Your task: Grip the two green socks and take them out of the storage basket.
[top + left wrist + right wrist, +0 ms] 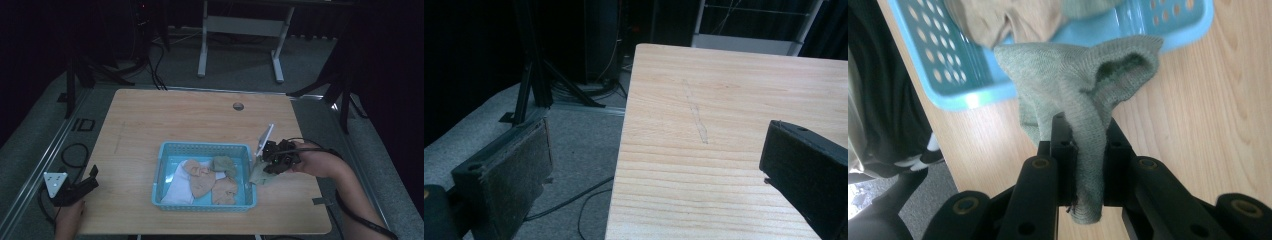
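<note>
Your right gripper (264,172) sits just past the right wall of the blue basket (165,150), low over the table (175,112). Its jaws are clamped tight on a grey-green sock (1083,95). In the right gripper view the sock runs up between the pads, its open cuff flaring out above them, and its tail hanging out behind the jaws. The sock is outside the basket, beside the right rim and close above the wood; whether it touches either is unclear.

Inside the basket lie more socks (220,182), tan, white and one grey-green, heaped loosely.

Your left gripper (86,184) rests at the table's near left corner, well apart from the basket, jaws spread wide with nothing between them.
</note>
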The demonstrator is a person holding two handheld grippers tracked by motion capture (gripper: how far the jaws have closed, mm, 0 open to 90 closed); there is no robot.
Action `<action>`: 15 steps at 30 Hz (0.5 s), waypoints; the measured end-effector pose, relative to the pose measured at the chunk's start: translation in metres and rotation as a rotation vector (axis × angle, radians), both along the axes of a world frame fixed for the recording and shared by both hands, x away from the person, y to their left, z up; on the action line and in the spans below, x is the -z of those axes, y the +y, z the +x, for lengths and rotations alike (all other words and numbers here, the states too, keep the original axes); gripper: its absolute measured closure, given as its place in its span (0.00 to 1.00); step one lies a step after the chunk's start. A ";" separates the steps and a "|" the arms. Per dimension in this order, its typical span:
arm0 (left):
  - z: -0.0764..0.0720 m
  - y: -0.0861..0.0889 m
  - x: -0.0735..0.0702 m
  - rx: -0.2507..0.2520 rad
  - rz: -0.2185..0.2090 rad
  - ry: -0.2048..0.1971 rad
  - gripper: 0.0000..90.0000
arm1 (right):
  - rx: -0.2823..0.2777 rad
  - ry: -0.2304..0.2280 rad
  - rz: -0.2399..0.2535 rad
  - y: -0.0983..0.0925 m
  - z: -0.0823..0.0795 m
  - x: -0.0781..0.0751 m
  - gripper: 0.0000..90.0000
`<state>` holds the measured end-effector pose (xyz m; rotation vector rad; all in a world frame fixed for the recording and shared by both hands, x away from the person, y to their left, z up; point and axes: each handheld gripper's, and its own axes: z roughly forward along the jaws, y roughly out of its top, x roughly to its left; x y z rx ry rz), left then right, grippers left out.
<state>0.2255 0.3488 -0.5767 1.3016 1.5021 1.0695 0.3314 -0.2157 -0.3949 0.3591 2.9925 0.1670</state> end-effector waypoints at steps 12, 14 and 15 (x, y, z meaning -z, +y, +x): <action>0.000 0.000 0.000 -0.002 0.002 0.002 0.01 | 0.083 0.016 -0.020 -0.051 -0.007 0.009 0.90; 0.000 0.000 0.000 -0.003 0.002 0.003 0.01 | 0.089 0.020 -0.017 -0.057 -0.008 0.010 0.89; 0.000 0.000 0.000 -0.003 0.002 0.002 0.01 | 0.087 0.018 -0.014 -0.058 -0.008 0.010 0.89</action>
